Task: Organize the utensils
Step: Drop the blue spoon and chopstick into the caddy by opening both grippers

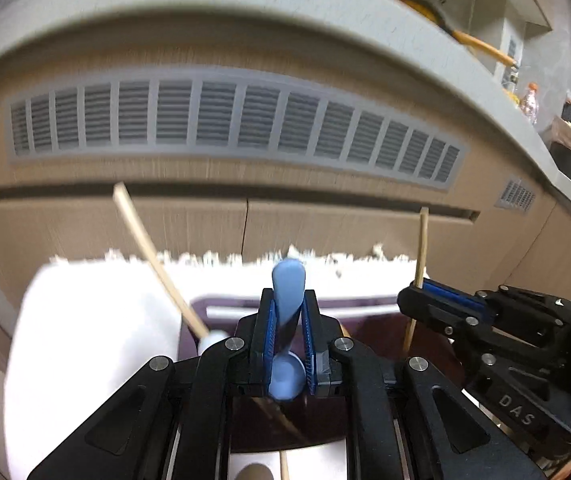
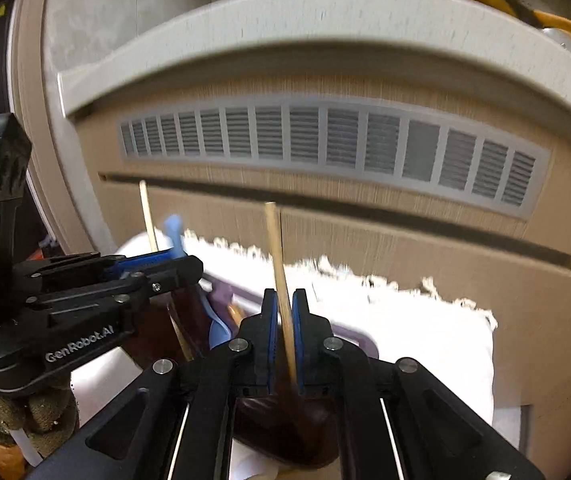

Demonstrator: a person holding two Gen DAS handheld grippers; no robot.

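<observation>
Left wrist view looks past the black left gripper [image 1: 287, 312], whose blue-padded jaws are clamped on a light blue plastic spoon [image 1: 288, 284] that stands upright, handle up and bowl low between the pads. Just below sits a dark purple rectangular tray [image 1: 369, 312] on a white fringed towel [image 1: 85, 320]. A pale wooden chopstick [image 1: 153, 256] leans out of the tray at the left. To the right, the black right gripper [image 1: 417, 294] pinches another thin wooden chopstick [image 1: 421, 248], held nearly upright over the tray. Right wrist view shows that stick [image 2: 281, 288] squeezed between narrow blue pads. Beyond stand a beige wood-grain cabinet [image 1: 325, 224] and a long grey slatted vent [image 1: 225, 116].
</observation>
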